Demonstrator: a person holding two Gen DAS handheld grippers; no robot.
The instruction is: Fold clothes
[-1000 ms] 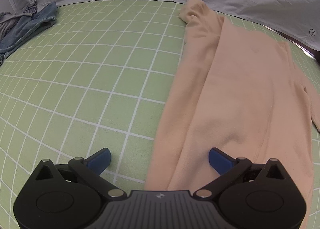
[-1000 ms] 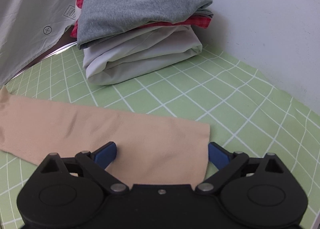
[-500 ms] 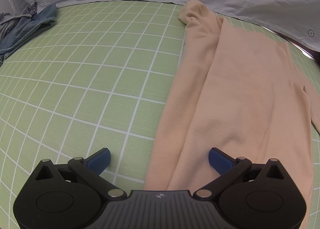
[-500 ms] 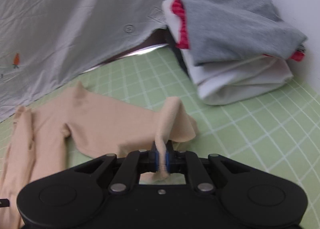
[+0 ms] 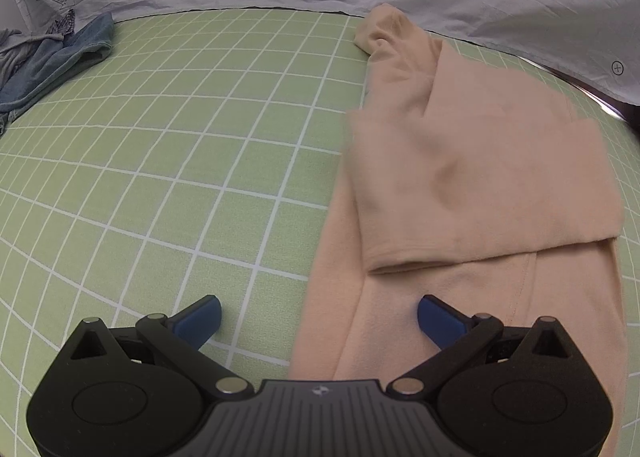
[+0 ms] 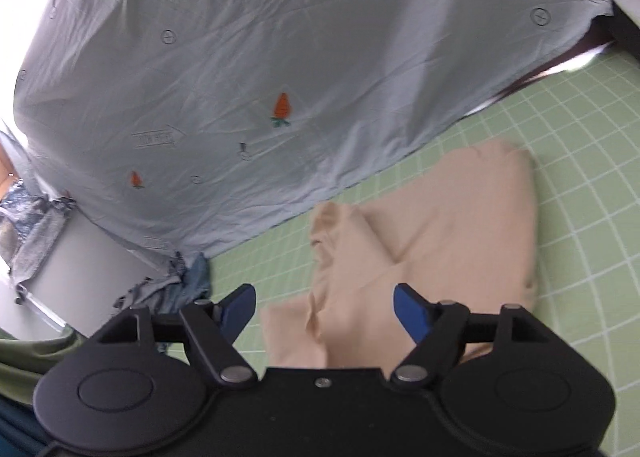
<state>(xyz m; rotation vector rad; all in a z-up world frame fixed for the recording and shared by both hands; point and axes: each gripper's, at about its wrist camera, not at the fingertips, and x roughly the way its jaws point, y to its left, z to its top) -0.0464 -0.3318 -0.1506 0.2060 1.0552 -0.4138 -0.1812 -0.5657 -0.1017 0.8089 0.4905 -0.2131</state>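
Blue garments (image 5: 52, 57) lie bunched at the far left of the green gridded surface (image 5: 180, 161). The left hand-held gripper (image 5: 318, 315) hovers wide open at the peach top (image 5: 460, 177), its sleeve folded across; the right hand-held gripper (image 6: 324, 307) hangs open, empty, above it.

Peach garment (image 5: 472, 185) sleeve folded across, left gripper (image 5: 318, 315) fingers apart
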